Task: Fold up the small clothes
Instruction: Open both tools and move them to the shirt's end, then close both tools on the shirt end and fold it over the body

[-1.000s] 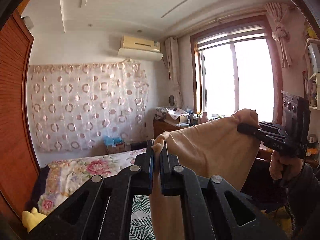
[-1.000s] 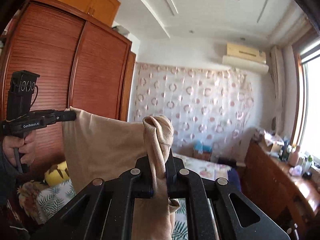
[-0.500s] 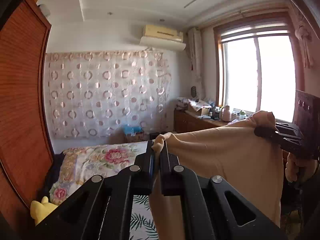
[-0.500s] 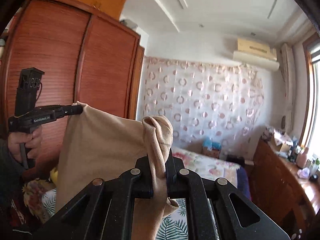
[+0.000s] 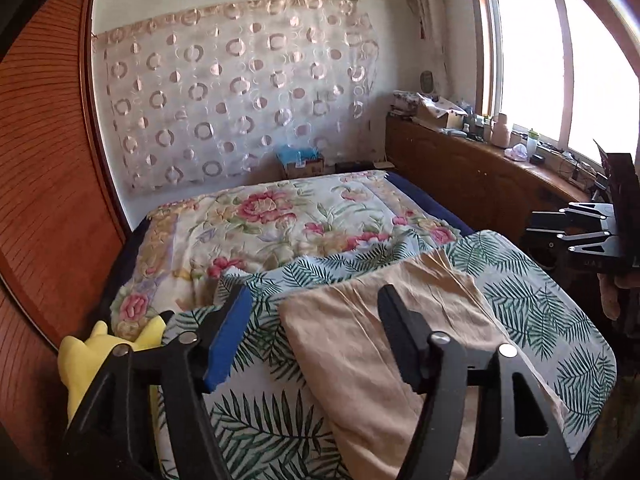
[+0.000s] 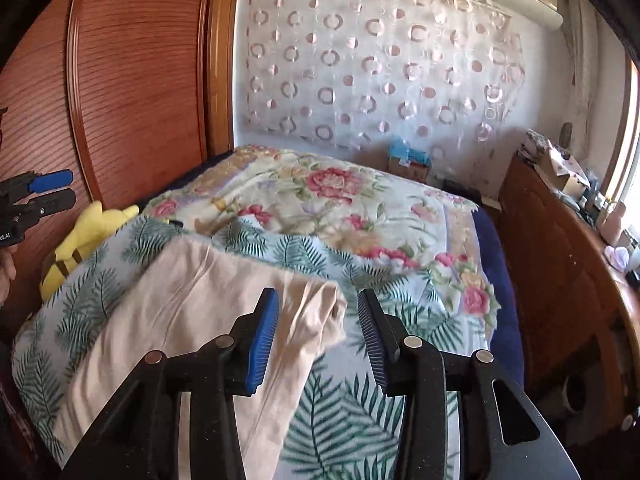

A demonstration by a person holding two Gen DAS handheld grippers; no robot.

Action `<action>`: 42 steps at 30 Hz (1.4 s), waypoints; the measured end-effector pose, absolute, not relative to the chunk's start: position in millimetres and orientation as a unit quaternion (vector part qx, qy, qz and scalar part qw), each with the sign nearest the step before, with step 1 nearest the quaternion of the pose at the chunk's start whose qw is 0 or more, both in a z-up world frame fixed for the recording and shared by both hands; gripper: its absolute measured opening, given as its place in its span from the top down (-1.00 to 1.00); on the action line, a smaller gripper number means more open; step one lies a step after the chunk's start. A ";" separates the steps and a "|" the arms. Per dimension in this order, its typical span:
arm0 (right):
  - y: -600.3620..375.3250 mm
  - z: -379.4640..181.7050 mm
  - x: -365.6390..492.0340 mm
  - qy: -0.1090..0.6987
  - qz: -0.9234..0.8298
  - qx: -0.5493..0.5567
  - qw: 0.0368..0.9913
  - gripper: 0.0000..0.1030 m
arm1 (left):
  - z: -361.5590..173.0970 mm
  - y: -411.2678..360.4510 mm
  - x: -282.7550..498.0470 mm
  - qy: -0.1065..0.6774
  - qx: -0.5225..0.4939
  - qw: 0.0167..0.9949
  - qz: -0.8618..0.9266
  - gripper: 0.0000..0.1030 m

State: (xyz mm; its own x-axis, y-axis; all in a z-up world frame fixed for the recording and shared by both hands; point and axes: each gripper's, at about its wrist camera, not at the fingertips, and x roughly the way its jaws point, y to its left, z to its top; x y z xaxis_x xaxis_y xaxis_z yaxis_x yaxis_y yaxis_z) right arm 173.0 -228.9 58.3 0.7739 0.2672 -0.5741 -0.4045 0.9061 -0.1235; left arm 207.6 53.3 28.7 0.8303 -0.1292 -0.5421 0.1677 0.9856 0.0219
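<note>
A beige garment (image 5: pixel 360 344) lies spread flat on the leaf-print sheet (image 5: pixel 264 424) at the near end of the bed; it also shows in the right wrist view (image 6: pixel 188 312). My left gripper (image 5: pixel 314 300) is open and empty above the garment's far left corner. My right gripper (image 6: pixel 318 308) is open and empty above the garment's far right corner. Each gripper shows at the edge of the other's view, the right one (image 5: pixel 540 228) and the left one (image 6: pixel 68 190), both open.
A floral quilt (image 5: pixel 280 220) covers the far half of the bed. A yellow plush toy (image 5: pixel 92 348) lies at the bed's left edge beside the wooden wardrobe (image 6: pixel 132 80). A wooden cabinet (image 5: pixel 480 176) with clutter runs under the window on the right.
Both grippers held the garment up in the air by its top corners. Now they have come down, opened and let go, and the garment lies flat on the bed.
</note>
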 end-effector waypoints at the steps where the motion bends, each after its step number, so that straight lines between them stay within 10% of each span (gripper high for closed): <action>1: -228.9 57.5 165.3 0.286 0.185 -0.120 0.932 0.17 | 22.4 51.4 200.0 0.287 0.032 0.954 -0.083 -0.46; 27: -280.3 -8.0 72.7 0.375 0.242 -0.066 0.893 -0.06 | -102.3 28.2 56.9 0.392 -0.021 0.912 -0.119 -0.45; 42: -267.3 -11.1 58.2 0.358 0.247 -0.102 0.894 0.28 | -108.9 18.9 33.4 0.398 -0.024 0.906 -0.144 0.58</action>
